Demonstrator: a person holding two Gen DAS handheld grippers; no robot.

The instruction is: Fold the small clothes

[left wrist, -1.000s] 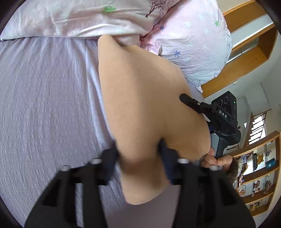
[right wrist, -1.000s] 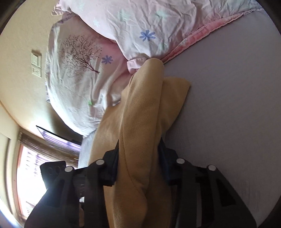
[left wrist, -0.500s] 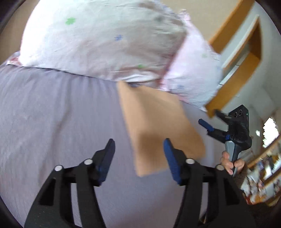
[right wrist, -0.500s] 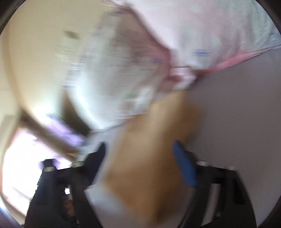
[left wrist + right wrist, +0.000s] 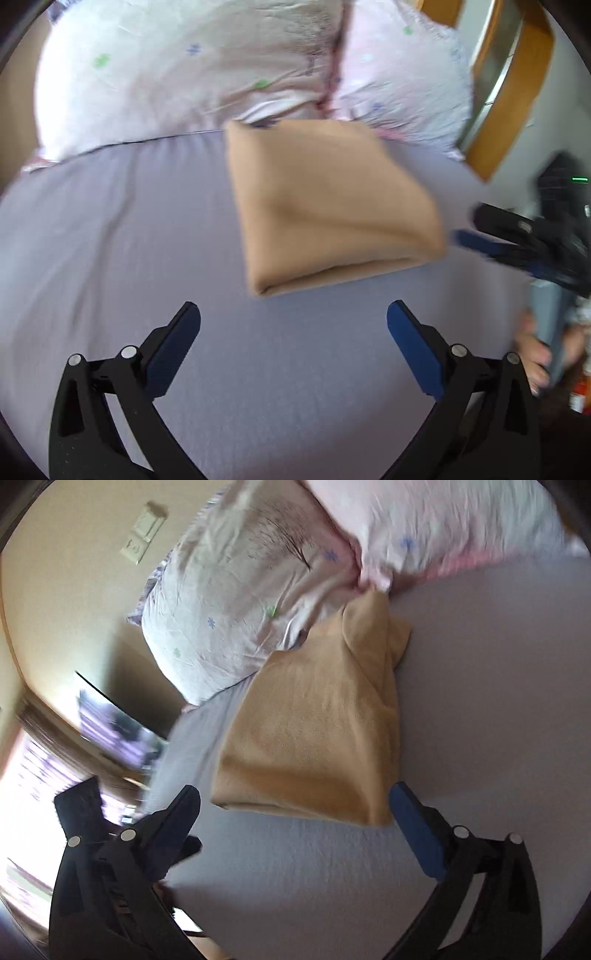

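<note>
A tan garment (image 5: 325,206) lies folded into a compact rectangle on the lilac bed sheet (image 5: 110,229), its far edge against the pillows. It also shows in the right wrist view (image 5: 314,731). My left gripper (image 5: 293,317) is open and empty, just short of the garment's near edge. My right gripper (image 5: 293,799) is open and empty, its jaws either side of the garment's near edge without touching it. The right gripper also shows at the right of the left wrist view (image 5: 524,240).
Two floral pink-white pillows (image 5: 192,70) lie at the head of the bed, also seen in the right wrist view (image 5: 236,590). A wooden frame (image 5: 513,85) stands at the right. A wall switch (image 5: 144,531) and a window (image 5: 33,768) are on the left.
Both grippers were shut on the tan garment, holding it up. They have let it go, opened wide and pulled back; the garment now lies folded on the sheet.
</note>
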